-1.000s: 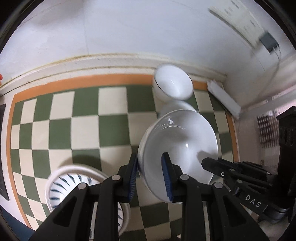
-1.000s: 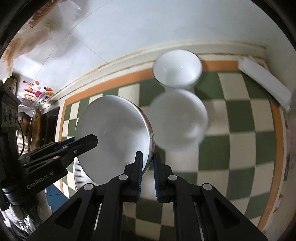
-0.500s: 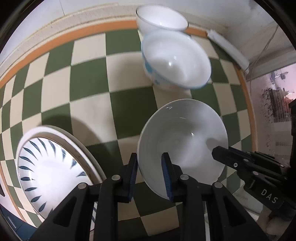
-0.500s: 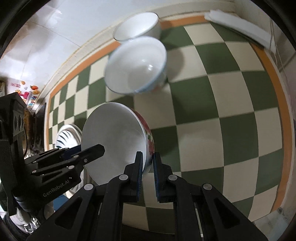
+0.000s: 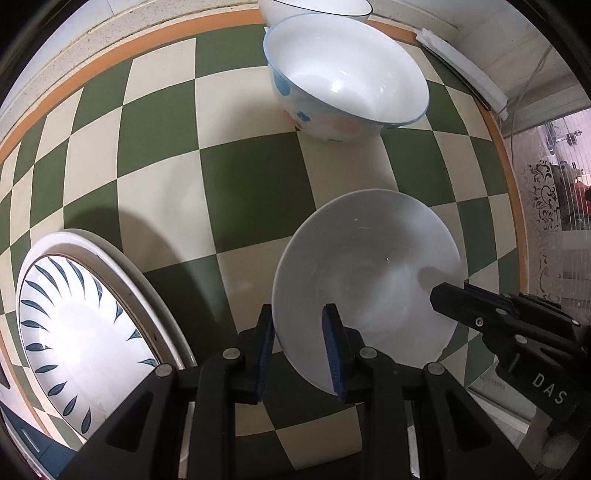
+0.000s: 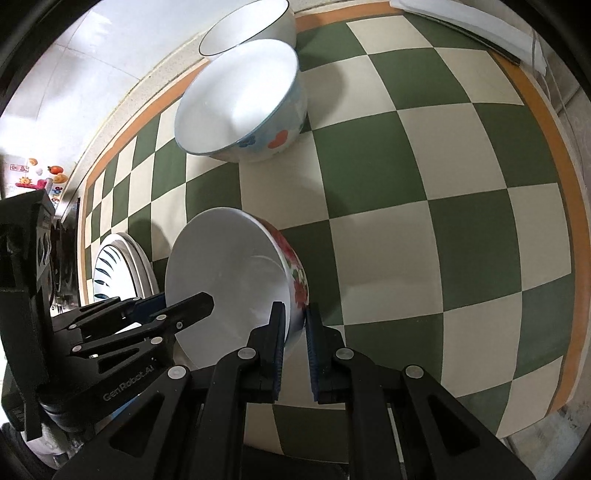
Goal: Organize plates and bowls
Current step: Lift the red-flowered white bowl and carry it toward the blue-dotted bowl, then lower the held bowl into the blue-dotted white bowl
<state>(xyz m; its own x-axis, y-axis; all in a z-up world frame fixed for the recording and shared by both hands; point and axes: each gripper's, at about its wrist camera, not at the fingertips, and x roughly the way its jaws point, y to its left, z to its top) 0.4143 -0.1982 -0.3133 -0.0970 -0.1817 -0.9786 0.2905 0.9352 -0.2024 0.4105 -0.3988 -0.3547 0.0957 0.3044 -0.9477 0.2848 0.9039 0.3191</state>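
Both grippers hold one white bowl with red flowers outside by opposite rims, over the green-and-cream checkered cloth. My left gripper is shut on its left rim; my right gripper is shut on its right rim. Each gripper shows in the other's view, the right one and the left one. A blue-rimmed bowl with blue and pink spots stands farther back. A black-rimmed white bowl stands behind it. Plates with blue leaf marks lie at the left.
The checkered cloth has an orange border near the white wall. A flat white packet lies at the back right edge. A dark stove edge with stickers behind it is at the far left.
Both grippers have come down and nearer with the flowered bowl, from tilted up before the back bowls to low over the cloth. The spotted bowl now stands clear behind it.
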